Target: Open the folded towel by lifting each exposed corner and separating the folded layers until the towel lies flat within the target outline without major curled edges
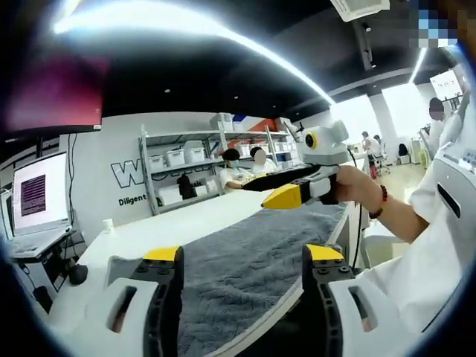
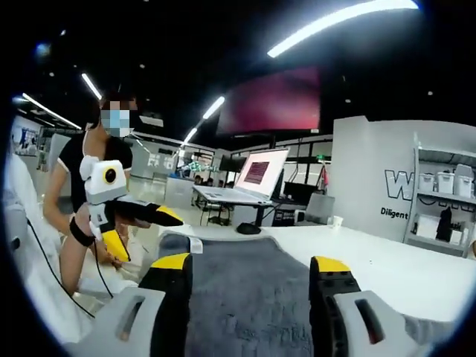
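While both hover over the table:
left gripper [image 1: 242, 260]: jaws spread wide, holding nothing
right gripper [image 2: 253, 268]: same, wide apart, nothing held
dark grey terry towel [image 1: 245, 260]: spread just beyond both grippers' yellow tips, on white table [image 1: 171, 227]

An open lab or workshop: white benches [image 1: 186, 223], shelves [image 1: 186, 175] of storage bins, a laptop [image 2: 249, 182], ceiling strip lights [image 1: 223, 37].

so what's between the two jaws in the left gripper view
The grey towel, spread on the white table, runs between the left claw's open jaws; nothing else lies there.
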`<action>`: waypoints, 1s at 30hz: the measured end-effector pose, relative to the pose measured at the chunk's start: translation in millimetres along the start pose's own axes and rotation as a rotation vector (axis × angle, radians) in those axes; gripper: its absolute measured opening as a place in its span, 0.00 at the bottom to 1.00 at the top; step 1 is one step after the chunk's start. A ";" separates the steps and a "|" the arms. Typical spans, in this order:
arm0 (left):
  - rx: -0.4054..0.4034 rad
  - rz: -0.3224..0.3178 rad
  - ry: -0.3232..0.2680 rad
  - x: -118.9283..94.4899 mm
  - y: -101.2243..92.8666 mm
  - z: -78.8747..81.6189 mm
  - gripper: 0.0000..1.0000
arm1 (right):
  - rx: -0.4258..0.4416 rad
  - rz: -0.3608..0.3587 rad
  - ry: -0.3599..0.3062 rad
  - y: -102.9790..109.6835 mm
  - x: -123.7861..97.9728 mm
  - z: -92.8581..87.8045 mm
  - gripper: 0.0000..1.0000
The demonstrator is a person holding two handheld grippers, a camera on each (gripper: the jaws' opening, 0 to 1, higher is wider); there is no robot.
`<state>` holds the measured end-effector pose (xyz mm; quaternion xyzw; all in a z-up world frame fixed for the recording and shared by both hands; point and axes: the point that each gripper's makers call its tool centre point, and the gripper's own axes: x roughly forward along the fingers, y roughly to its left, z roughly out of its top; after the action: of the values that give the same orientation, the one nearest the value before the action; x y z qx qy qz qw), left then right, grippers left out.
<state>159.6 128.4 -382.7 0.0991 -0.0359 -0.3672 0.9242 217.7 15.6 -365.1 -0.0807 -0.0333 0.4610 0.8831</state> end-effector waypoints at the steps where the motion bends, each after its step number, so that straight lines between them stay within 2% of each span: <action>1: -0.005 0.001 -0.004 -1.1 0.8 0.0 0.65 | -0.015 -0.011 0.009 -2.1 -5.6 -3.3 0.63; 3: -0.018 -0.001 -0.009 -4.0 0.7 -0.7 0.66 | -0.027 -0.024 0.026 -4.6 -16.1 -9.4 0.66; 10: -0.019 -0.001 -0.015 -6.3 1.3 0.0 0.69 | -0.033 -0.059 0.024 -11.0 -43.0 -14.3 0.72; 14: -0.014 0.007 -0.008 -7.3 2.7 -1.7 0.69 | -0.032 -0.089 0.042 -17.7 -68.5 -22.2 0.72; 15: -0.013 0.009 -0.004 -7.2 1.4 -2.2 0.69 | -0.022 -0.116 0.035 -22.1 -79.7 -22.3 0.72; 21: -0.009 -0.006 0.003 -2.5 -1.3 -3.9 0.69 | -0.038 -0.137 0.048 -25.4 -87.7 -28.5 0.73; 23: 0.017 -0.013 0.021 -2.9 -6.6 -6.5 0.70 | -0.024 -0.135 0.048 -24.8 -89.2 -31.0 0.73; 30: 0.020 -0.023 0.013 -1.9 -8.7 -4.3 0.70 | -0.014 -0.135 0.059 -24.1 -89.9 -40.1 0.72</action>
<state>153.0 124.2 -388.7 0.1113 -0.0323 -0.3768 0.9190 191.1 -76.1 -399.1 -0.0977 -0.0159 0.3976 0.9122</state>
